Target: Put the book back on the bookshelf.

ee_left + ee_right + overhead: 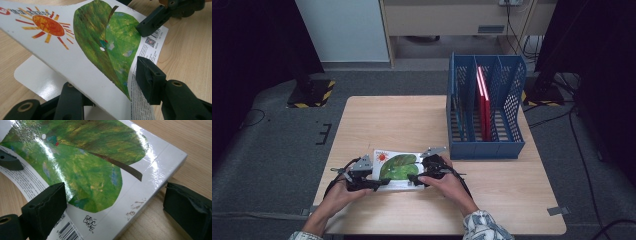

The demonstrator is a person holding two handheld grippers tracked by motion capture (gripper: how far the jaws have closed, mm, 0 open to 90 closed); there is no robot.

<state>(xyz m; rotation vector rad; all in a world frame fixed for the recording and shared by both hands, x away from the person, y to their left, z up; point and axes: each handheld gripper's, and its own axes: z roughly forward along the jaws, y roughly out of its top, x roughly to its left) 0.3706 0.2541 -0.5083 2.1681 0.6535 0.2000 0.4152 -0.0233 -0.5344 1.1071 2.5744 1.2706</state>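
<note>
The thin white picture book with a green leaf (pixel 399 169) is lying on the wooden desk (pixel 492 195), near the blue file rack (pixel 486 107). The left gripper (pixel 373 184) is pinching its cover; the right gripper (pixel 416 178) jaws are apart around its edge. Filing is not done yet.

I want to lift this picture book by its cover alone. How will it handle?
The picture book cover probably flexes: it curves upward in the left gripper. Its glossy glare suggests slippery. It looks thin, so likely light.
</note>
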